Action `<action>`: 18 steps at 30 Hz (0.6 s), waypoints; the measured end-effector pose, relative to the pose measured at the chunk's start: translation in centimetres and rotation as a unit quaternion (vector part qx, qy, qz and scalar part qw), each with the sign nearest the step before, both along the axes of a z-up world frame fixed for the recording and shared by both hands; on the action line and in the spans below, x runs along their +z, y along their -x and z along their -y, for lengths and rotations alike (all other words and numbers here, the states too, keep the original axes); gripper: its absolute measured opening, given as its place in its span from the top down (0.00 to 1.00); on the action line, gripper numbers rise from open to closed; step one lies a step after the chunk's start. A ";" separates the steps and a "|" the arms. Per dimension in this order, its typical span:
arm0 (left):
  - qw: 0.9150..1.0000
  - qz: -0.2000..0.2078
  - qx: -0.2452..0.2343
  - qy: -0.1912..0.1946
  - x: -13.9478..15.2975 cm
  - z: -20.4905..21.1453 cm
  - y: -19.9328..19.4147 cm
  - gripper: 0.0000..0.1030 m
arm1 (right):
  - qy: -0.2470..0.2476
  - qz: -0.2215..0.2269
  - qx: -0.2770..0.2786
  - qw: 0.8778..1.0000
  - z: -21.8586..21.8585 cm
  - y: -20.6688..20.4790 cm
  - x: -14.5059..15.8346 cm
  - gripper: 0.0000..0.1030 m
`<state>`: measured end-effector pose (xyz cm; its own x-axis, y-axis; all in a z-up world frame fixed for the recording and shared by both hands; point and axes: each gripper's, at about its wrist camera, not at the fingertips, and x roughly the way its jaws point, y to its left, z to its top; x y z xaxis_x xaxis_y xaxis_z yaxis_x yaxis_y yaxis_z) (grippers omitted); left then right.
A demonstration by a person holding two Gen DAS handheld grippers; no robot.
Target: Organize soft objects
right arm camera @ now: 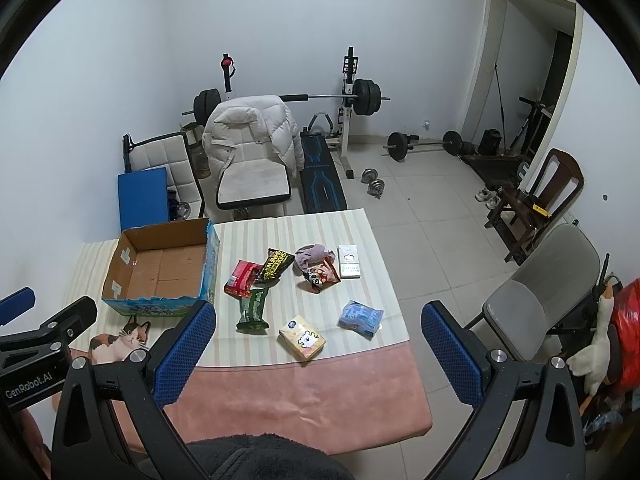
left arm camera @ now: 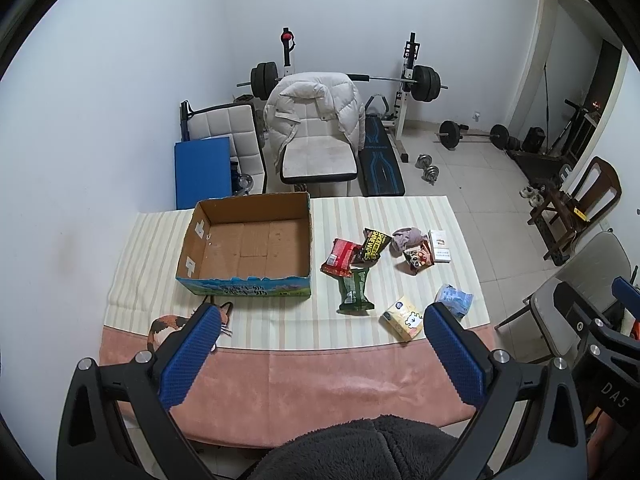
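Both claws hang spread wide and empty, the left claw (left arm camera: 320,320) and right claw (right arm camera: 318,320), above the table (left arm camera: 320,380). Beyond them soft packets lie right of an open cardboard box (left arm camera: 248,248).

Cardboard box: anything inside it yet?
Nothing visible inside the cardboard box: bare brown floor and some white tape on its left wall. The strip of floor just behind its near wall is hidden in both views.

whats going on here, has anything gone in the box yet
Nothing yet. A person holds a claw in each hand above the near edge of the table; the left claw and right claw are both open and hold nothing. The cardboard box has nothing inside, and the snack packets and tissue packs lie beside it on the striped cloth.
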<state>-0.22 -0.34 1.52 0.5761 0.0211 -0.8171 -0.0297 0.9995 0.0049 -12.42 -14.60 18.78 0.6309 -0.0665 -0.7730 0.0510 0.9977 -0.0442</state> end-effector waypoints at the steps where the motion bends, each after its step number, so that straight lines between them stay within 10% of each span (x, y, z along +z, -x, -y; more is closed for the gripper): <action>1: 1.000 0.000 0.000 0.001 0.0 0.0 0.0 0.00 | -0.001 0.000 0.000 1.000 0.0 0.0 0.0 0.00; 18: 1.000 0.004 0.001 0.001 0.4 0.1 0.0 0.00 | -0.001 0.002 0.000 1.000 0.0 0.0 0.1 0.00</action>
